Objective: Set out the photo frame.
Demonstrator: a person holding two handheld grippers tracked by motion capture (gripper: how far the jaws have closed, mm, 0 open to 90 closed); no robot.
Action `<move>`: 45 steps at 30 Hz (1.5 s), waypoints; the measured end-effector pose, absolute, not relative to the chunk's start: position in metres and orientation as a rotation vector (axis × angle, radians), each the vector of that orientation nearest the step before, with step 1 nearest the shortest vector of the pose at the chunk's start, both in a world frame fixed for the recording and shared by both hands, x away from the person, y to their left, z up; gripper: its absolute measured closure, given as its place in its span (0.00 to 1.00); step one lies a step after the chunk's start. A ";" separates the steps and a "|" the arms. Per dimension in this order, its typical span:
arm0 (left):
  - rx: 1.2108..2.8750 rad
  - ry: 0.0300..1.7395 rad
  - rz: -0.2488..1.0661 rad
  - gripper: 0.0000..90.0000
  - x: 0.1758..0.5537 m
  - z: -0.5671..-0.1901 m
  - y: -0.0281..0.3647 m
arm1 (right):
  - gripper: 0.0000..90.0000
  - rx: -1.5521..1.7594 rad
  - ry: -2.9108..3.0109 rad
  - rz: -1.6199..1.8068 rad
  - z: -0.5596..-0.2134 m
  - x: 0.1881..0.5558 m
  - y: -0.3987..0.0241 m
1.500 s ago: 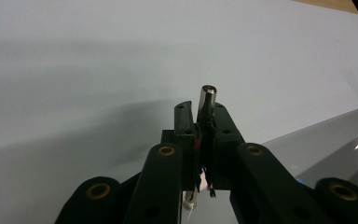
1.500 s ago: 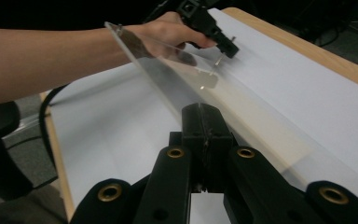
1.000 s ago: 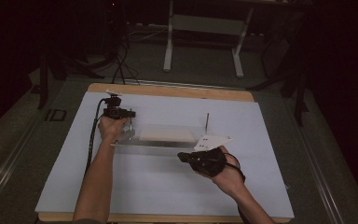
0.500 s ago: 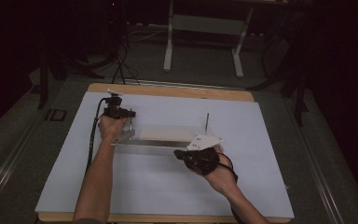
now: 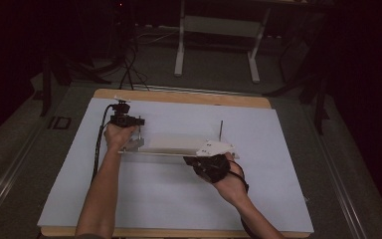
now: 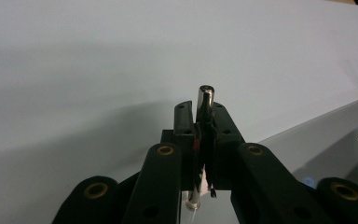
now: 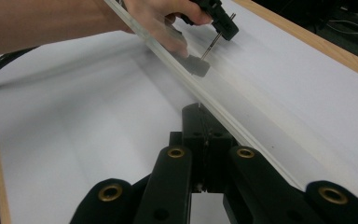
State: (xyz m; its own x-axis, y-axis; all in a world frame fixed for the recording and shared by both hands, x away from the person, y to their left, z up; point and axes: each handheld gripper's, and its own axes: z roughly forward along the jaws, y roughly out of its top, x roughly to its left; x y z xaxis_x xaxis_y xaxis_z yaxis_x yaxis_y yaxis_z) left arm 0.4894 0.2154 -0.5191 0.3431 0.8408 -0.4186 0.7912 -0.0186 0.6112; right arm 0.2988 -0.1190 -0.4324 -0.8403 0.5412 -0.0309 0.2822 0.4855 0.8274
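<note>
Steel rod (image 5: 222, 130) (upright) behind clear panel (image 5: 174, 143)

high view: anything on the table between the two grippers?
Yes. In the high view the pale flat panel spans the stretch from the left gripper to the right gripper; a thin upright pin stands at its far right end.

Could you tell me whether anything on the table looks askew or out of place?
Nothing stands out. The pale flat panel lies on the white sheet, the left gripper clamps a thin metal rod, and another rod stands upright.
</note>
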 end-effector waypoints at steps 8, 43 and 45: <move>1.779 1.371 0.075 0.80 0.484 -0.520 0.220 | 1.00 0.712 2.436 1.291 -0.427 0.303 -0.118; 1.749 1.218 0.345 0.68 0.387 -0.497 0.264 | 1.00 0.774 2.392 1.349 -0.411 0.325 -0.123; 1.742 1.216 0.346 0.65 0.385 -0.498 0.264 | 1.00 0.775 2.391 1.351 -0.411 0.325 -0.123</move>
State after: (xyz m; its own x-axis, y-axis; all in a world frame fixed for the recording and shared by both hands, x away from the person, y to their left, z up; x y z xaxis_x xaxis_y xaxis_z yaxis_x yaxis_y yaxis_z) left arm 0.3852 0.2636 -0.4981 0.4654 0.8428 -0.2704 0.5739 -0.0547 0.8171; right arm 0.3254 -0.1234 -0.4107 -0.8142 0.5804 0.0138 0.3114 0.4165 0.8541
